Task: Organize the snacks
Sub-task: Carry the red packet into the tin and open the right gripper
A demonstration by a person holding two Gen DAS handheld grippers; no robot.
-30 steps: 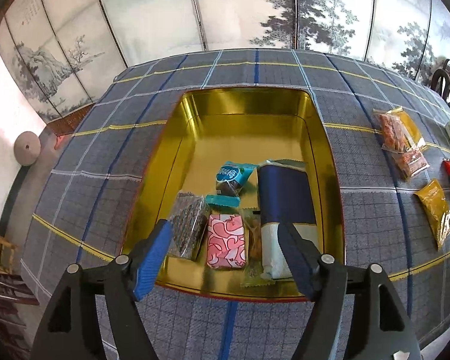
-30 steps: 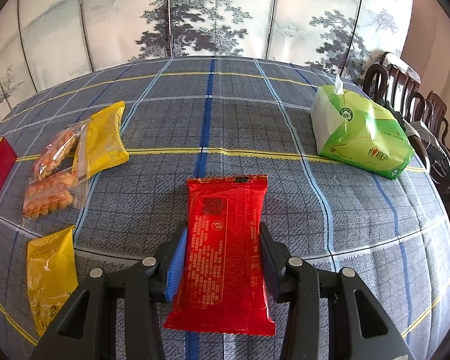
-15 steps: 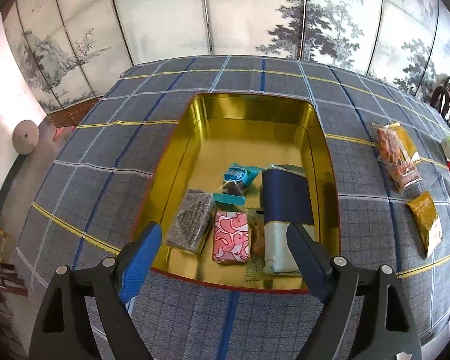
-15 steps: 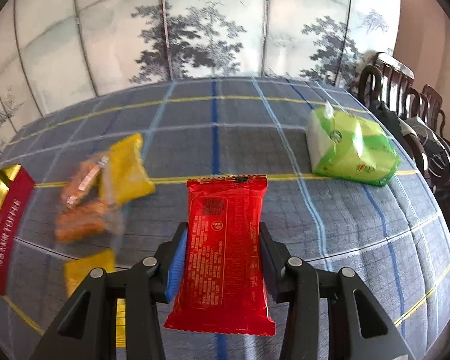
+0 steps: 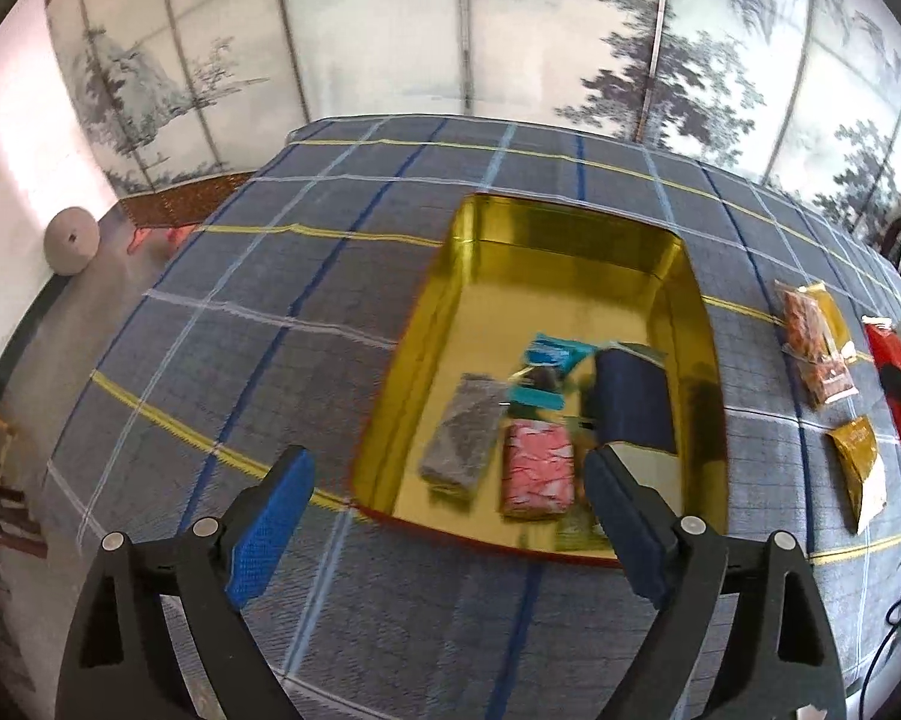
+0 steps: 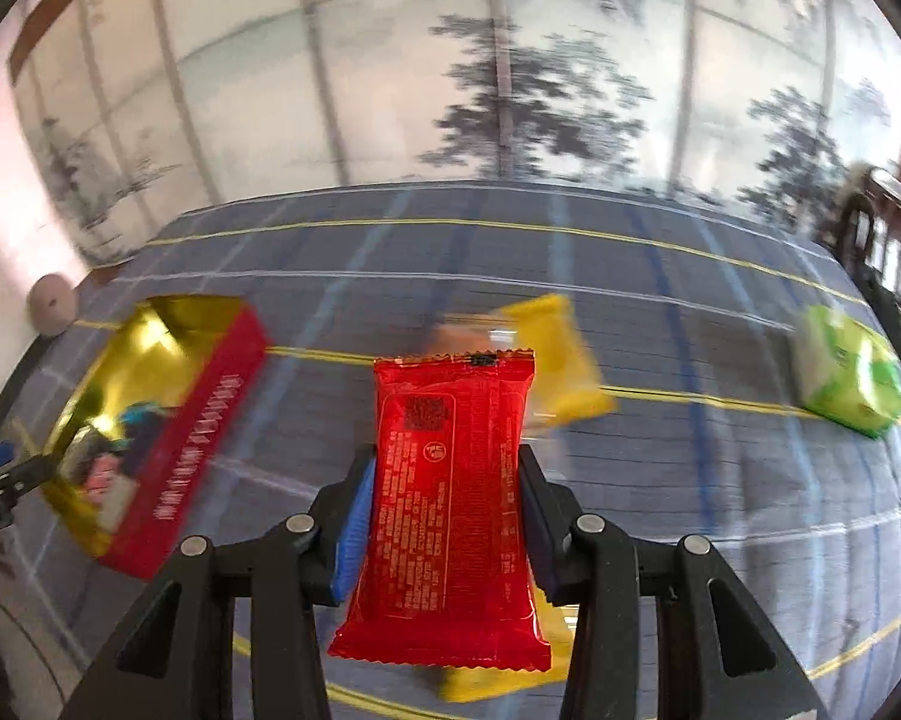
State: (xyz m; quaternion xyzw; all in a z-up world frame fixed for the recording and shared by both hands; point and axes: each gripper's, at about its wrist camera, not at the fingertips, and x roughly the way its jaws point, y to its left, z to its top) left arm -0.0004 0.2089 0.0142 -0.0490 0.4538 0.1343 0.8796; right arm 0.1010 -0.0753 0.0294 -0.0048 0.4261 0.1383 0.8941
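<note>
Red packet (image 6: 447, 504) sits clamped in the right gripper (image 6: 444, 516) above the blurred cloth (image 6: 660, 480), while the empty left gripper (image 5: 444, 510) is opening over the gold tin (image 5: 570, 228), its snacks smeared.

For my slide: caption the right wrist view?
Right claw grips a red packet above the plaid table, gold tin at left.

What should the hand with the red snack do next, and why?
Probably carry it left, over the gold tin, then let go. The right gripper is clamped on the red packet, which hangs above the checked cloth, not yet over the tin. The left gripper is opening, empty, at the tin's near edge; other snacks already lie inside.
</note>
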